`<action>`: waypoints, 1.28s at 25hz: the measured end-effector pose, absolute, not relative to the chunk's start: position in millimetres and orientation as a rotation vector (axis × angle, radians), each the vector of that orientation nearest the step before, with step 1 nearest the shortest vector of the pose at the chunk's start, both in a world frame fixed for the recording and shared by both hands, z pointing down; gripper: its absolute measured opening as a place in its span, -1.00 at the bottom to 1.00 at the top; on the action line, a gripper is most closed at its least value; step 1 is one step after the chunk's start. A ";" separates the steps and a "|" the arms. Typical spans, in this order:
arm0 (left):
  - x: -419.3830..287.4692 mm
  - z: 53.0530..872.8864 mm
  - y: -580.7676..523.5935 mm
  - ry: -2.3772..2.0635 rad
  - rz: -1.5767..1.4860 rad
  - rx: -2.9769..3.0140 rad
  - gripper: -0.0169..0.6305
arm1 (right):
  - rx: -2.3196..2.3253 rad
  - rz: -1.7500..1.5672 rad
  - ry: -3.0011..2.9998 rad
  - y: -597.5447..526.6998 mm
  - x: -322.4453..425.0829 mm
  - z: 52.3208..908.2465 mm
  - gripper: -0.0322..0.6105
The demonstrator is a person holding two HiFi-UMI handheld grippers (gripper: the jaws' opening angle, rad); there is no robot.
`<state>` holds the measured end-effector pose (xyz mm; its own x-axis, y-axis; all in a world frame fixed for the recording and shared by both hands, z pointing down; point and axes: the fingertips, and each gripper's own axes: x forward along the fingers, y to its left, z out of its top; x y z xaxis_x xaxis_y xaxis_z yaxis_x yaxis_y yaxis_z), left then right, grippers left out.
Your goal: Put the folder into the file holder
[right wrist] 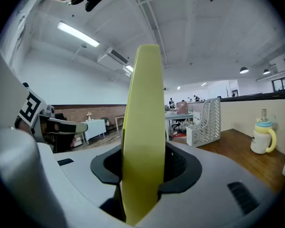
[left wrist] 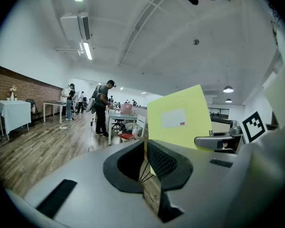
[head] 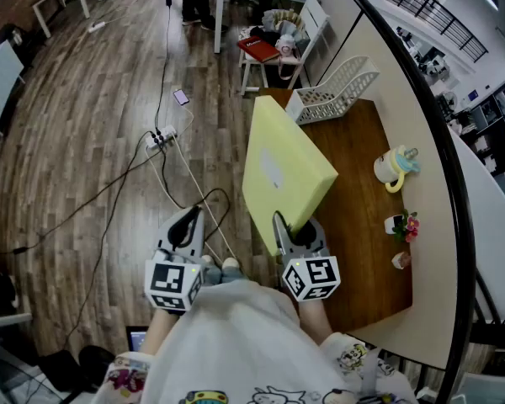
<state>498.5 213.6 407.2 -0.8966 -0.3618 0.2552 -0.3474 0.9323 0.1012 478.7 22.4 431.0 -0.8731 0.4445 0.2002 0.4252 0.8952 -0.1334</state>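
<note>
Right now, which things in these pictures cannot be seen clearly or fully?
- Print on the label of the folder: too small, left gripper view.
- Whether the slots of the file holder are empty: too far and small, head view.
- Folder's gripped edge: hidden inside the right gripper, right gripper view.

Your left gripper (head: 188, 223) and right gripper (head: 288, 231): same build, smooth grey moulded shells, black jaw pads with a mesh texture. Each has a white marker cube (head: 172, 284) at the rear with black square patterns. You're in a white T-shirt (head: 236, 335), colourful cartoon prints on sleeves and front.
</note>
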 end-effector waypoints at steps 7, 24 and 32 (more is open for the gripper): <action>509.5 404.4 224.9 -2.828 -0.044 0.469 -0.89 | -0.645 0.147 -2.851 16.6 487.0 430.3 -0.37; 438.4 422.3 258.8 -2.819 -0.068 0.449 -0.89 | -0.614 0.180 -2.775 43.5 417.5 451.8 -0.37; 334.3 422.1 300.9 -2.791 -0.089 0.551 -0.89 | -0.532 0.167 -2.789 89.6 319.6 446.8 -0.37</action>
